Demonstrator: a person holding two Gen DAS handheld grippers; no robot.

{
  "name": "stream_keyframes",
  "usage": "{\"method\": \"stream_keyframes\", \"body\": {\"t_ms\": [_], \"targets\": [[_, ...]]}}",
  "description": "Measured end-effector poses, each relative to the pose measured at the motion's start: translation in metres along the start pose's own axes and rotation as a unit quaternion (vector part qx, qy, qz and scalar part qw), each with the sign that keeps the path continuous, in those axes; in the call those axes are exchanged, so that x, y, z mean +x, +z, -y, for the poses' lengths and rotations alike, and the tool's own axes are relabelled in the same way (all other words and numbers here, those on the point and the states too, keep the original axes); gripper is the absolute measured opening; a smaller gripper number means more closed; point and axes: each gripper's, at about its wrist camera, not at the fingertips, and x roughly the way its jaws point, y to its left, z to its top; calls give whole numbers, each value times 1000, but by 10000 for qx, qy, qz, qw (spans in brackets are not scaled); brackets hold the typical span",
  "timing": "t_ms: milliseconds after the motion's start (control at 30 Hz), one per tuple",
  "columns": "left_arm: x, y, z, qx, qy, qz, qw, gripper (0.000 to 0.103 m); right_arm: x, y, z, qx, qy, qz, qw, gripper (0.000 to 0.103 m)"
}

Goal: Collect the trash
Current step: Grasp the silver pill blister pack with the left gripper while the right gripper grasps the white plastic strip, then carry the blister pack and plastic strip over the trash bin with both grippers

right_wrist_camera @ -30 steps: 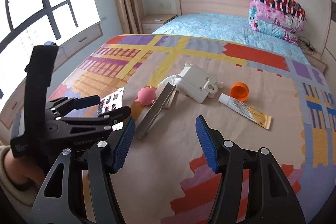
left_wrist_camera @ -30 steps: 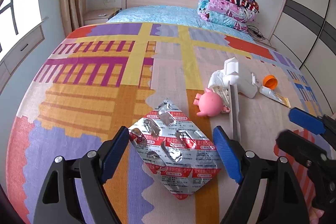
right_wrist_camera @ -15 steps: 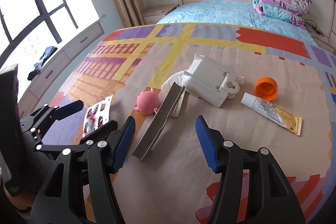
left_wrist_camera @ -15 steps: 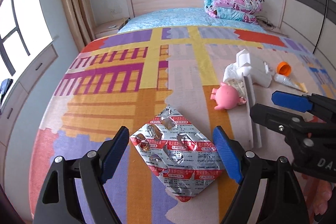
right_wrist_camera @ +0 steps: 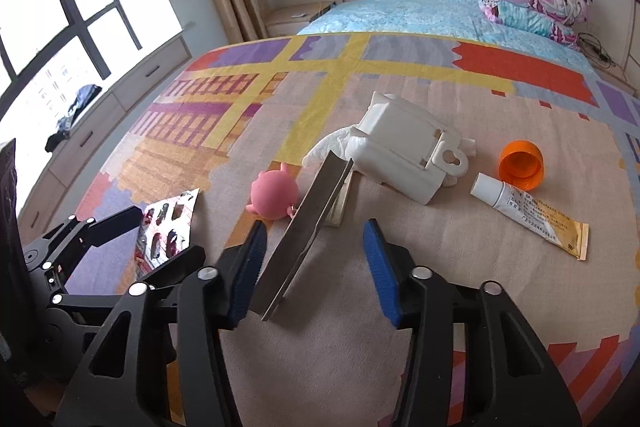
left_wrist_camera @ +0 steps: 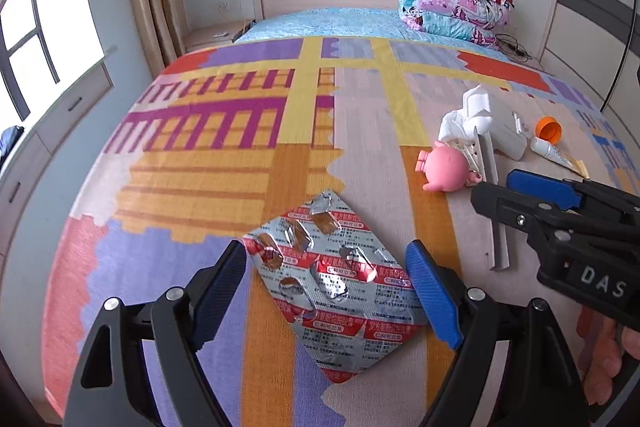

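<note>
A used silver-and-red blister pack (left_wrist_camera: 334,291) lies flat on the colourful bed cover, between the blue pads of my open left gripper (left_wrist_camera: 332,291); it also shows in the right wrist view (right_wrist_camera: 166,231). My right gripper (right_wrist_camera: 316,267) is open, its pads either side of the near end of a long grey strip (right_wrist_camera: 308,231), seen also in the left wrist view (left_wrist_camera: 494,199). Beyond lie a pink pig toy (right_wrist_camera: 274,195), crumpled white tissue (right_wrist_camera: 332,147), a white plastic holder (right_wrist_camera: 404,155), an orange cap (right_wrist_camera: 522,165) and an ointment tube (right_wrist_camera: 528,213).
The patterned bed cover (left_wrist_camera: 240,167) ends at a rounded near edge. Folded quilts (left_wrist_camera: 456,3) sit by the headboard. A window ledge with drawers (right_wrist_camera: 100,115) runs along the left. A small card (right_wrist_camera: 340,207) lies under the strip.
Both grippers have moved forward and lower over the bed. The right gripper now straddles the grey strip's near end; the left has closed in around the blister pack.
</note>
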Motion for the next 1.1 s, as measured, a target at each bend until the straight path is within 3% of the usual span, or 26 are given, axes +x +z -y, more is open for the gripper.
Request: {"method": "stream_keyframes", "body": {"t_ms": [167, 267, 667, 1100], "targets": [[-6, -3, -2, -59, -234, 76, 9997, 62, -1, -2, 3, 16, -160, 30, 9999, 26], [-9, -6, -3, -49, -352, 89, 9993, 60, -1, -4, 6, 73, -148, 8, 9999, 12], [-39, -11, 1, 106, -574, 366, 9976, 59, -24, -10, 4, 133, -152, 177, 9996, 12], [-96, -22, 12, 261, -815, 758, 9934, 59, -82, -27, -8, 69, -112, 539, 9985, 12]]}}
